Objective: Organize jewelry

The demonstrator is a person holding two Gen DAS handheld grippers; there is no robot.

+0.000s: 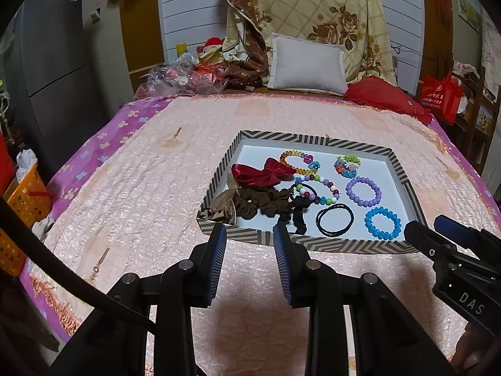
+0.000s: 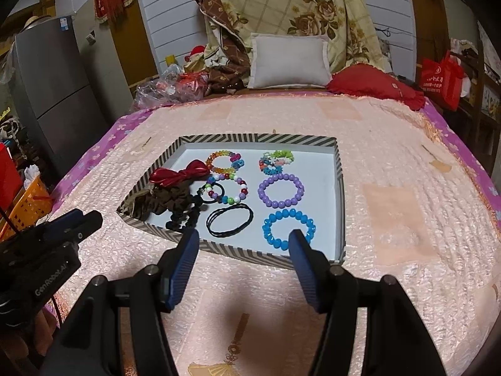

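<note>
A shallow tray (image 1: 313, 244) with a black-and-white striped rim and a white floor lies on the pink bedspread. Inside it are a blue bead bracelet (image 2: 266, 228), a purple bead bracelet (image 2: 261, 191), black hair ties (image 2: 210, 224), multicoloured bead bracelets, a red bow (image 2: 181, 174) and a brown scrunchie (image 2: 166, 197). My left gripper (image 1: 249, 230) hovers open just short of the tray's near rim, in front of the scrunchies, holding nothing. My right gripper (image 2: 244, 235) stands open wider over the near rim, between the hair ties and the blue bracelet, also empty.
A white pillow (image 1: 307, 64), a red cushion (image 1: 385, 95) and a folded quilt lie at the head of the bed. Plastic bags (image 1: 178, 76) sit at the back left. An orange basket (image 1: 28, 197) and a grey fridge stand left of the bed.
</note>
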